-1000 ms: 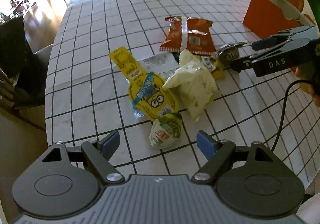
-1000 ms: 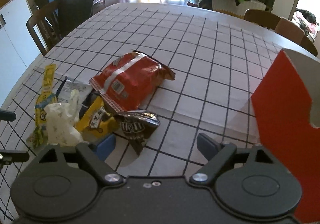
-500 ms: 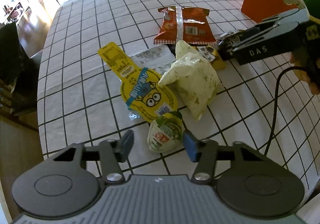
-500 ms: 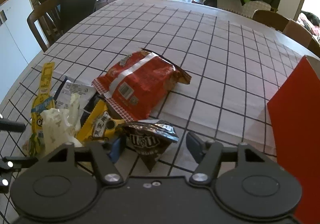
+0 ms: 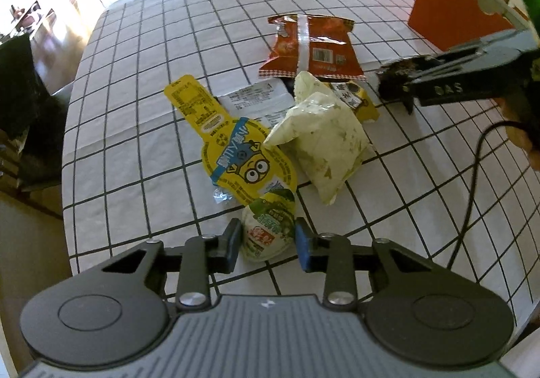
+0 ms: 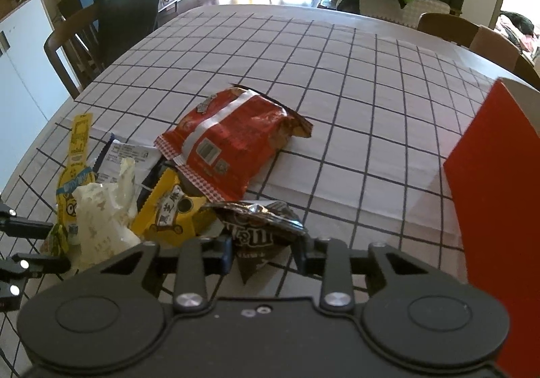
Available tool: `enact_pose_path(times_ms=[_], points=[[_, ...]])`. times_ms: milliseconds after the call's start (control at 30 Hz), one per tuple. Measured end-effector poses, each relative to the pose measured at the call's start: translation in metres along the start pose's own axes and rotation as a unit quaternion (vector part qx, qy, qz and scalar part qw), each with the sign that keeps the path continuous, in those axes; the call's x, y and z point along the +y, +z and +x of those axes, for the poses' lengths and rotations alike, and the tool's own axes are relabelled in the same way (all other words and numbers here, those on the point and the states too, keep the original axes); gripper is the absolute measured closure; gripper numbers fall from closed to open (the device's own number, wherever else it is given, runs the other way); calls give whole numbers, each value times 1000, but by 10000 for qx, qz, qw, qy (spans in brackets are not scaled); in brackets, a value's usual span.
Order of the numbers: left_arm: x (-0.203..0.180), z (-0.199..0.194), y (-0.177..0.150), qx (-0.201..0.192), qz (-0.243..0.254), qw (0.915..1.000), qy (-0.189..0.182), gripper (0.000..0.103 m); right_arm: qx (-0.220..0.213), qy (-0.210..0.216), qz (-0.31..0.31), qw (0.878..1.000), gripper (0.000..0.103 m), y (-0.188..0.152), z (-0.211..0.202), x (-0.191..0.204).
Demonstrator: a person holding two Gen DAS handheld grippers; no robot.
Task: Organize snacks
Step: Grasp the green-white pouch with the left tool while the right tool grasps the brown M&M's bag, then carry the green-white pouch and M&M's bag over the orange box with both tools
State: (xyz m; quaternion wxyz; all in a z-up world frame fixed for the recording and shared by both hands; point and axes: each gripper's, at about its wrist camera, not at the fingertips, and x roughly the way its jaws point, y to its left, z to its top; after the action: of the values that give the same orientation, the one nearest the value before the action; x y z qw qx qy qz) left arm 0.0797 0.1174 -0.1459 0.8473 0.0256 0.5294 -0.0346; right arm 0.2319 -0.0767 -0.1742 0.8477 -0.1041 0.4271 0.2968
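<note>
My left gripper [image 5: 268, 244] is shut on a small green and white snack packet [image 5: 268, 231] at the near edge of a snack pile. The pile holds a yellow Minions packet [image 5: 236, 148], a pale green bag [image 5: 324, 138], a small yellow packet [image 5: 354, 99] and a red chip bag [image 5: 312, 47]. My right gripper [image 6: 265, 251] is shut on a brown M&M's bag [image 6: 260, 226], held just off the table beside the small yellow packet [image 6: 168, 209]. The right gripper also shows in the left wrist view [image 5: 401, 80]. An orange box [image 6: 499, 202] stands at the right.
The table [image 6: 337, 74] has a white cloth with a black grid. Chairs stand at its far side [image 6: 449, 26] and left side [image 6: 77, 47]. The orange box also shows in the left wrist view [image 5: 449, 20]. A white flat packet [image 5: 256, 101] lies under the pile.
Both grippers went from open to shut. The left closed on the green and white packet, the right on the M&M's bag, which has lifted slightly.
</note>
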Motion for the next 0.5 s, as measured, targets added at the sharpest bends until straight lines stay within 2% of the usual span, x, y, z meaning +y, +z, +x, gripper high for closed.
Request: enact_pose_path(times_ms=[500], points=[[-9, -35, 2, -183, -566, 9982, -97, 71, -126, 169, 163, 9996, 71, -7, -58, -13]])
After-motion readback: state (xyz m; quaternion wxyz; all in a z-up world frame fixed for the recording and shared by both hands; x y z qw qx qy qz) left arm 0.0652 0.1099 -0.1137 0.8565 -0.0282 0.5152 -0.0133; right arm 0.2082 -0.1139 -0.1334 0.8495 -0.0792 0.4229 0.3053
